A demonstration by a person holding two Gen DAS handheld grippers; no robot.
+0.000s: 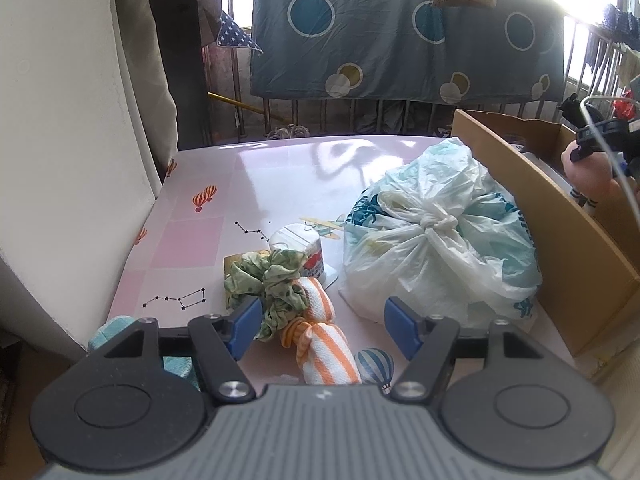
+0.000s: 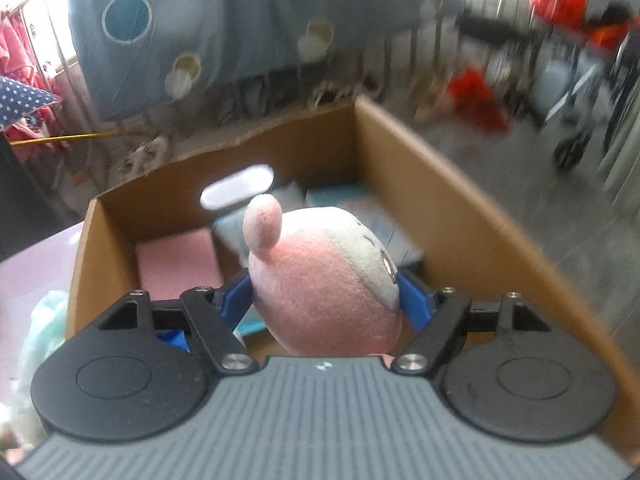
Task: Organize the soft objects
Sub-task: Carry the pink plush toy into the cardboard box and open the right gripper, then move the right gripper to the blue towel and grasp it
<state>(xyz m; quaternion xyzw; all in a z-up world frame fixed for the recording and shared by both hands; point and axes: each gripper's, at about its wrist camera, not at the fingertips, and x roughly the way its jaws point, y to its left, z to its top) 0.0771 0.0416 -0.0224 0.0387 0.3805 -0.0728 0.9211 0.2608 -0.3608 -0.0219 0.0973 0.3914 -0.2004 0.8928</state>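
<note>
In the left wrist view my left gripper (image 1: 322, 316) stands open low over the pink table (image 1: 256, 184). A knotted orange-and-white striped cloth (image 1: 320, 344) lies between its blue pads, and a green scrunchie (image 1: 276, 280) rests against the left pad. A tied plastic bag (image 1: 436, 236) sits just right of them. In the right wrist view my right gripper (image 2: 324, 294) is shut on a pink and grey plush toy (image 2: 320, 280), both pads pressing its sides. It hangs above the open cardboard box (image 2: 440, 200).
The box (image 1: 560, 216) stands at the table's right edge and holds a pink cloth (image 2: 176, 264), a white object (image 2: 236, 188) and pale blue packs (image 2: 344, 200). A small white cup (image 1: 298, 248) stands behind the scrunchie. A teal cloth (image 1: 108, 332) lies at the near left corner.
</note>
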